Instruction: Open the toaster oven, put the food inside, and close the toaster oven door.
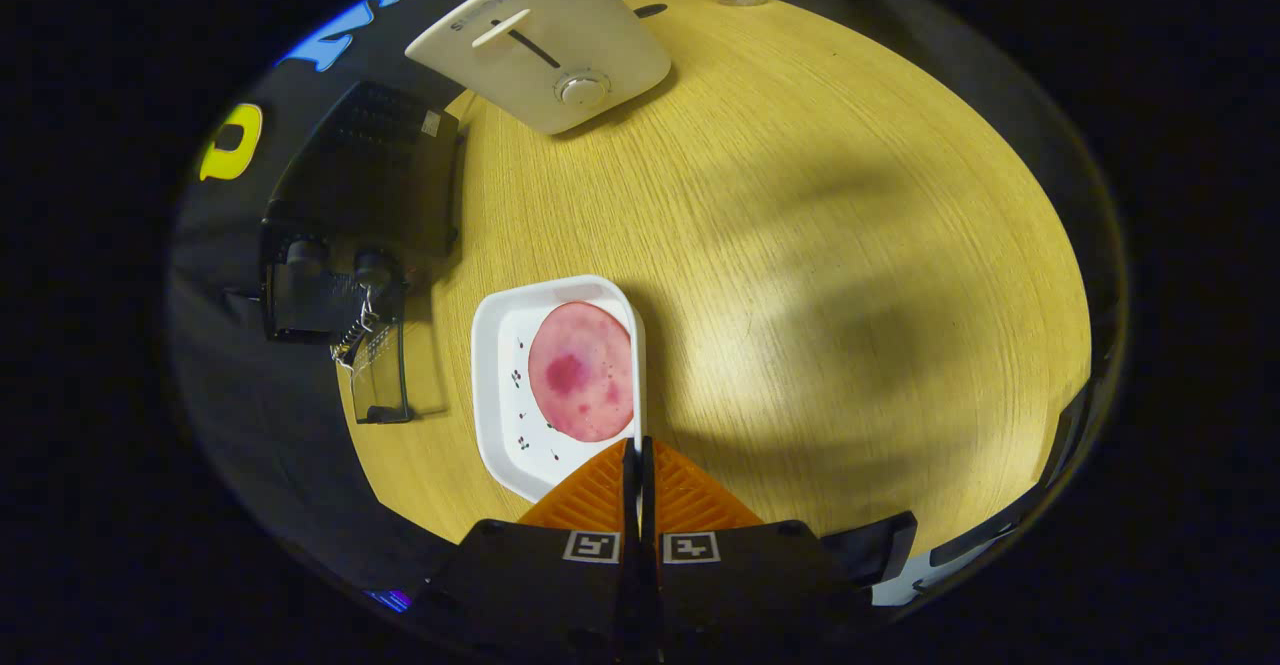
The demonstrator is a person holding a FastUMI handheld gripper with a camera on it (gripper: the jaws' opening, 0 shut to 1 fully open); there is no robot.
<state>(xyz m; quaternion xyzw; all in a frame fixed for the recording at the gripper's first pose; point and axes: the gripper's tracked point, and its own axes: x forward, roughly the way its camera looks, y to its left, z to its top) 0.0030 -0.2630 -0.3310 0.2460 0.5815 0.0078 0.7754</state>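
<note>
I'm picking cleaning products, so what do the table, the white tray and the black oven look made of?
Table: wood or wood-look laminate, matte, visible grain. White tray: smooth, probably plastic or melamine, slight sheen. Black oven: seemingly dark painted metal, glass door hanging open. The claw is shut at the tray's rim.

The tool (pixel 638 445) points forward and downward with its two fingers (pixel 600 495) pressed together side by side, no gap to be seen between their tips, nothing gripped between them, and their wedge-shaped ribbed pads meeting along one thin central line.
</note>
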